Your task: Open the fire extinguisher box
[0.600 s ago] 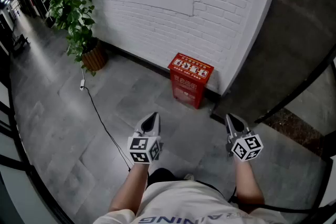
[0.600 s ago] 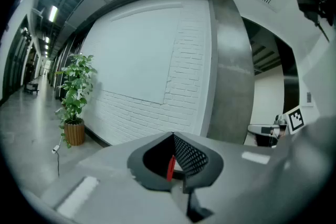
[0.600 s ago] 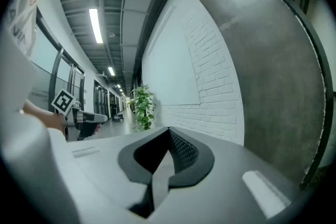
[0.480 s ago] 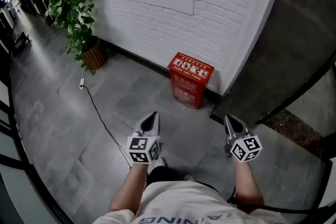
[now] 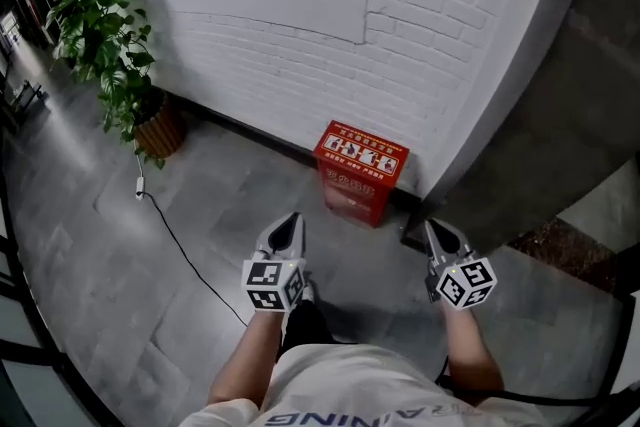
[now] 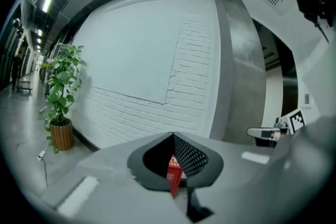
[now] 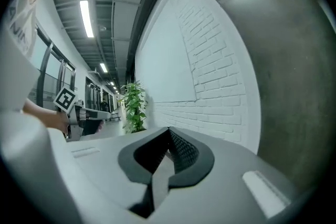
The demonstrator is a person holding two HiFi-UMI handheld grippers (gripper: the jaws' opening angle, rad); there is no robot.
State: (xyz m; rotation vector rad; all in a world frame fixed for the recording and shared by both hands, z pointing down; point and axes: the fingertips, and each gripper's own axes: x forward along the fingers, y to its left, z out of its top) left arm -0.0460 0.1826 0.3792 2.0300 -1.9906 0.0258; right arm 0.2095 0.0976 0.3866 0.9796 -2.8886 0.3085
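The left gripper (image 5: 289,223) and right gripper (image 5: 438,229) each hold their fingers (image 6: 192,158) closed together with nothing between them. Ahead and between the two, apart from both, the red fire extinguisher box (image 5: 360,167) stands on the floor (image 5: 150,265) against the white brick wall (image 5: 300,65), its lid down.

The left forearm (image 5: 252,355) and right forearm (image 5: 466,353) reach forward from the torso (image 5: 350,393), side by side. The left tool (image 5: 289,223) and right tool (image 5: 438,229) point ahead, jaws closed, gripping nothing.
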